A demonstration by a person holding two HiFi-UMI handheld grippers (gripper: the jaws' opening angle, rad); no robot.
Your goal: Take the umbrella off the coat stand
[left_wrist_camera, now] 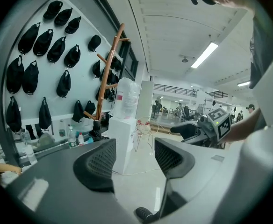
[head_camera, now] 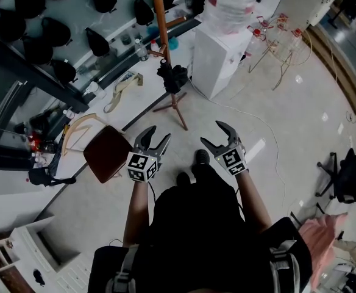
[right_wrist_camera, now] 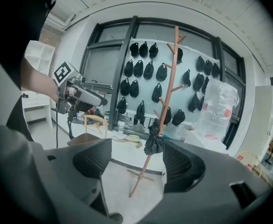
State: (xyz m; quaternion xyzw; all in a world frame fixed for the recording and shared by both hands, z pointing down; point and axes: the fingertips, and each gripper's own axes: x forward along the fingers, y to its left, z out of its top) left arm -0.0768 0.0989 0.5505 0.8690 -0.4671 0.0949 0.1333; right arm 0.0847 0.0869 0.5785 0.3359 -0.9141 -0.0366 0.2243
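Overhead, we look down on a pale floor point(head_camera: 251, 127); a tall wooden coat stand point(head_camera: 161, 29) rises from it ahead of us, just beside a white cabinet point(head_camera: 217, 60); a chair point(head_camera: 108, 153) with a brown seat stands to our left; a folded black umbrella point(head_camera: 172, 77) hangs low against the stand's pole, well apart from both grippers; our left gripper point(head_camera: 160, 133) and right gripper point(head_camera: 211, 133) are side by side, each with jaws spread wide, gripping nothing.
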